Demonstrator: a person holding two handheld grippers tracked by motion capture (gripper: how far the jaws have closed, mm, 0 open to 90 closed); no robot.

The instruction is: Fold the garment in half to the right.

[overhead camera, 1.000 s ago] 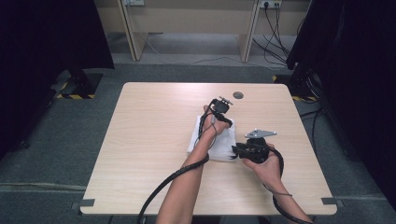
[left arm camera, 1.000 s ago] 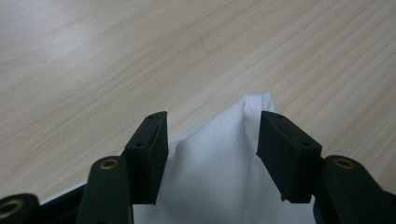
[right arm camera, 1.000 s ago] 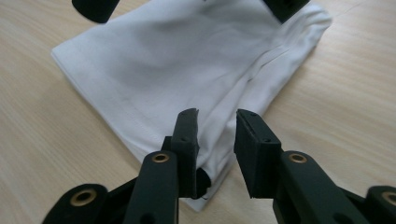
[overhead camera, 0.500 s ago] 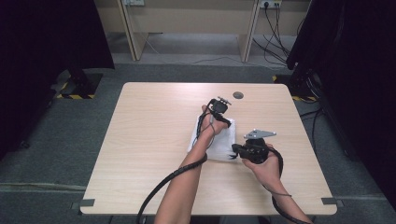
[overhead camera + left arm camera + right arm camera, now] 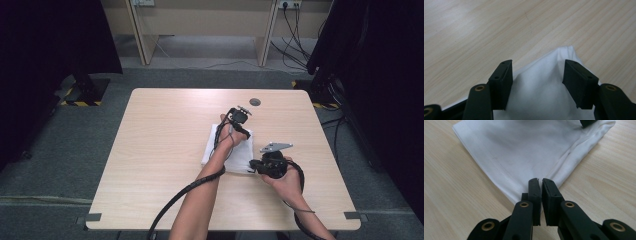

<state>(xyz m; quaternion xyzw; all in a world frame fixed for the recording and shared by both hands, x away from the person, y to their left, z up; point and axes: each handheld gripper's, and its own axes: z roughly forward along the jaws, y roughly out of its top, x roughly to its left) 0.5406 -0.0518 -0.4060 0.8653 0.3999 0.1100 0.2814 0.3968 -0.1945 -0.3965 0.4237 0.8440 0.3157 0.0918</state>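
A folded white cloth (image 5: 212, 150) lies flat on the wooden table (image 5: 150, 150), right of centre. My left gripper (image 5: 242, 129) hangs over the cloth's far right corner. Its jaws stand open on either side of that corner (image 5: 566, 51), with the left gripper (image 5: 537, 75) just above the white cloth (image 5: 541, 97). My right gripper (image 5: 254, 164) is at the cloth's near right corner. In the right gripper view the right gripper (image 5: 541, 182) is shut on the tip of the cloth (image 5: 524, 150), whose hemmed edges spread away from the jaws.
A small dark round disc (image 5: 255, 102) sits on the table near its far edge. Cables trail from both grippers back over the table's near edge. Bare wood stretches to the left of the cloth.
The left gripper has come slightly nearer and lower over the cloth's far corner. The right gripper stays at the near corner, and the cloth lies where it was.
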